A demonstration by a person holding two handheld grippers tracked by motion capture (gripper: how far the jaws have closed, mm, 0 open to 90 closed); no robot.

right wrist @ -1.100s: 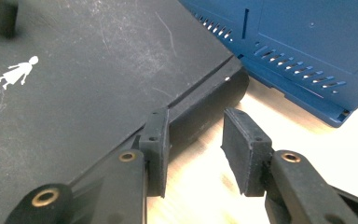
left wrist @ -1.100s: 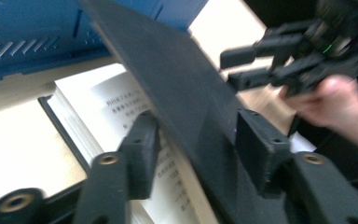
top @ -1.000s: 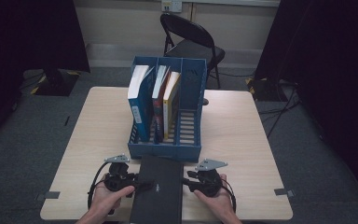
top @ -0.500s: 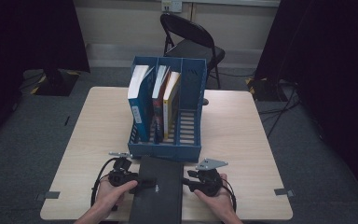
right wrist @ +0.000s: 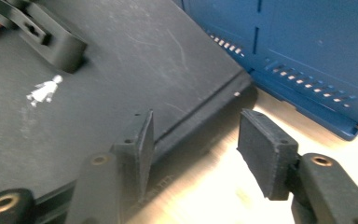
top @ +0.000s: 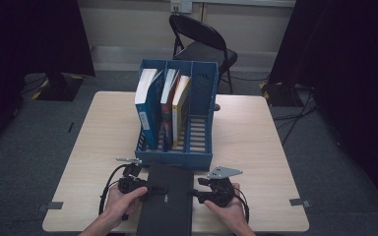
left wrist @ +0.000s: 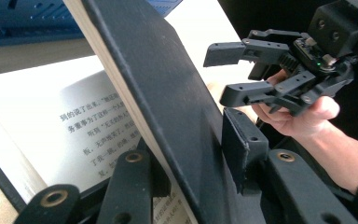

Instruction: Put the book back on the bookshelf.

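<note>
Left hand-held gripper [left wrist: 191, 158] pinches the black book's [top: 166, 201] cover; right hand-held gripper [right wrist: 193, 149] gapes.

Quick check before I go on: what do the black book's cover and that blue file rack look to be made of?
Black book: the cover looks like matte card or coated board, with faint scuffs and a cream paper edge in the left gripper view; printed paper pages beneath. Blue file rack: probably moulded plastic, smooth with a slight sheen, with slotted walls and base.
</note>
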